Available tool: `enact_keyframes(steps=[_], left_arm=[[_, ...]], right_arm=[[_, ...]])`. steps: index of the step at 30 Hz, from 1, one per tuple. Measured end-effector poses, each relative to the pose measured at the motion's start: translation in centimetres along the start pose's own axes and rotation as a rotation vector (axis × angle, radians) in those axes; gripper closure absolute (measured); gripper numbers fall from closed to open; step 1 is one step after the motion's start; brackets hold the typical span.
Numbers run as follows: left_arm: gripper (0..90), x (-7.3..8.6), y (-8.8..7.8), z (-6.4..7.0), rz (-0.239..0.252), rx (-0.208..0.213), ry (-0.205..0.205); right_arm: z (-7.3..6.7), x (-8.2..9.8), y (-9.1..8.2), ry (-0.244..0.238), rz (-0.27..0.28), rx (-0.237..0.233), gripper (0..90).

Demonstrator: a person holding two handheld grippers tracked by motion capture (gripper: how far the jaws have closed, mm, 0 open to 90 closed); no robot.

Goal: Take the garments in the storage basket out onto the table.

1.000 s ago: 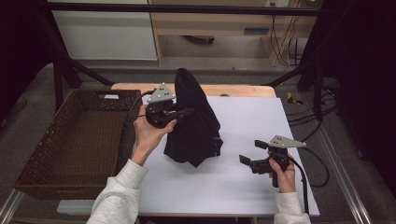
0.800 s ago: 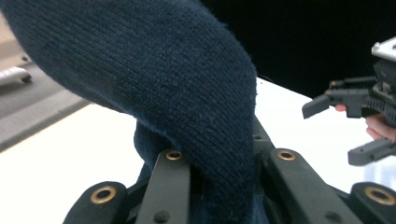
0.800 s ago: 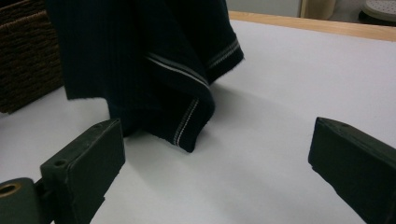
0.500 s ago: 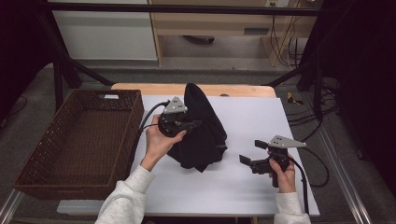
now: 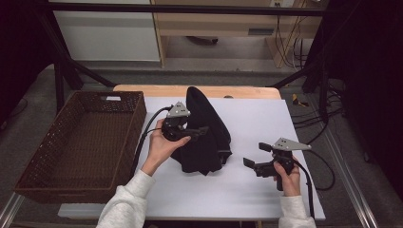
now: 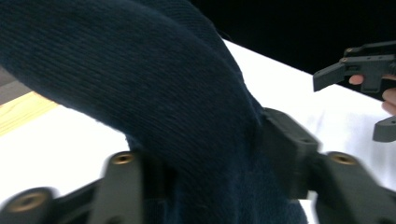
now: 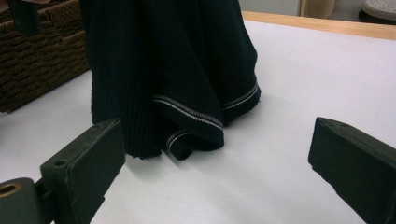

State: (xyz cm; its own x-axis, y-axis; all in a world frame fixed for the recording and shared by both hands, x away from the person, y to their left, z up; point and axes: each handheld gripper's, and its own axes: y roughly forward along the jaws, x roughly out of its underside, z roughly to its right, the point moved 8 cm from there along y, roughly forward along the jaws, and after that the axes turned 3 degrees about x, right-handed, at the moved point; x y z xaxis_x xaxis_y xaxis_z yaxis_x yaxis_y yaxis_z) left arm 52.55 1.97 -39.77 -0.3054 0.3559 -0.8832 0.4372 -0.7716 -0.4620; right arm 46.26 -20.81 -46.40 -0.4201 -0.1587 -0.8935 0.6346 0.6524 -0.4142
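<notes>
White tabletop (image 5: 256, 123) bears a dark sweater (image 5: 206, 137) between the left gripper's (image 5: 202, 130) just-opening jaws, wicker basket (image 5: 76, 142) beside.

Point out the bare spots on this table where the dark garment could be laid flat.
Bare white table lies between the dark knit garment and the far right edge, and along the near edge in front of the right gripper. It is crowded where the left gripper meets the garment beside the wicker basket.
</notes>
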Motion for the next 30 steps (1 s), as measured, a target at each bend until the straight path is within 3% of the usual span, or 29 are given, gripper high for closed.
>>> enact_keyframes(steps=[9, 14, 18, 30], left_arm=[[15.9, 0.6, -0.9, -0.3, -0.006, -0.012, -0.043], [7.3, 1.3, -1.7, -0.6, -0.016, -0.031, -0.059], [4.6, 2.0, -2.4, -0.8, -0.019, -0.054, -0.068], [2.8, 5.3, -4.6, -0.7, -0.009, -0.061, -0.129]], right_arm=[[0.0, 0.0, 0.0, 0.003, 0.0, -0.001, 4.3], [0.0, 0.0, 0.0, 0.003, 0.0, -0.001, 4.2], [0.0, 0.1, 0.1, 0.002, -0.003, -0.001, 4.3], [0.0, 0.1, 0.2, -0.001, -0.007, -0.002, 4.2]])
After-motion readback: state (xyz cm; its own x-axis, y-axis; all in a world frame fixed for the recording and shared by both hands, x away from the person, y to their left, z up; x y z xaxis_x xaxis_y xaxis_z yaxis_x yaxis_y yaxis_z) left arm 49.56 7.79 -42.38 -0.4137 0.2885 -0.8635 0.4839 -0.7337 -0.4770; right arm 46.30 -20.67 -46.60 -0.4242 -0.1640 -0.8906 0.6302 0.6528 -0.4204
